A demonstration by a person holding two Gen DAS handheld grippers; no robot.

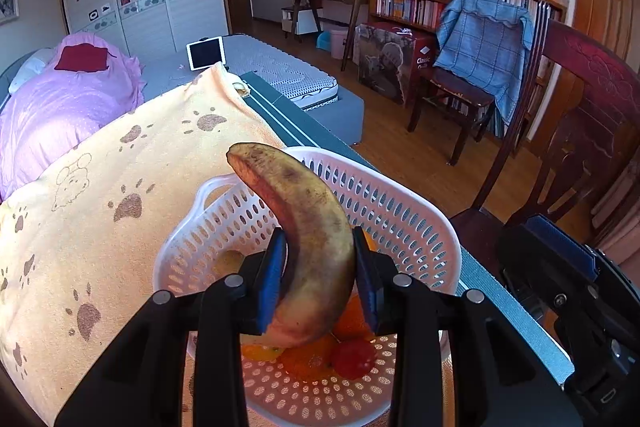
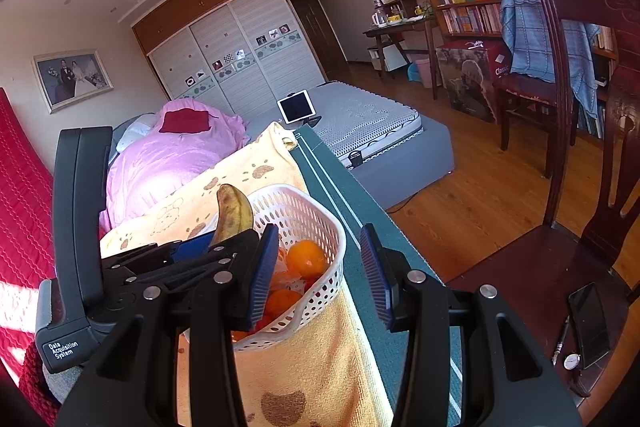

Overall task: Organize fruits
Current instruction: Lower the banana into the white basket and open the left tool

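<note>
The left claw (image 1: 320, 279) is clamped on the lower half of a brown-spotted, overripe yellow banana (image 1: 304, 239), which hangs above the white perforated plastic basket (image 1: 404, 211). The basket sits on a pale yellow paw-print towel (image 1: 100, 195) covering the bench, just beside the towel's right border. Inside the basket lie round oranges (image 2: 306, 259) and one small red fruit (image 1: 354, 359). The right claw (image 2: 320, 277) stands empty just right of the basket, with its blue pads apart.

Risks, judged from this position:
- The banana skin looks soft; firm pad pressure may bruise or split it.
- The free upper end projects well beyond the pads. A release from height could tip it over the basket rim onto the towel.
- A drop onto the oranges may set them rolling.
- The basket looks light; a push by either claw could slide it toward the bench edge on its right.
</note>
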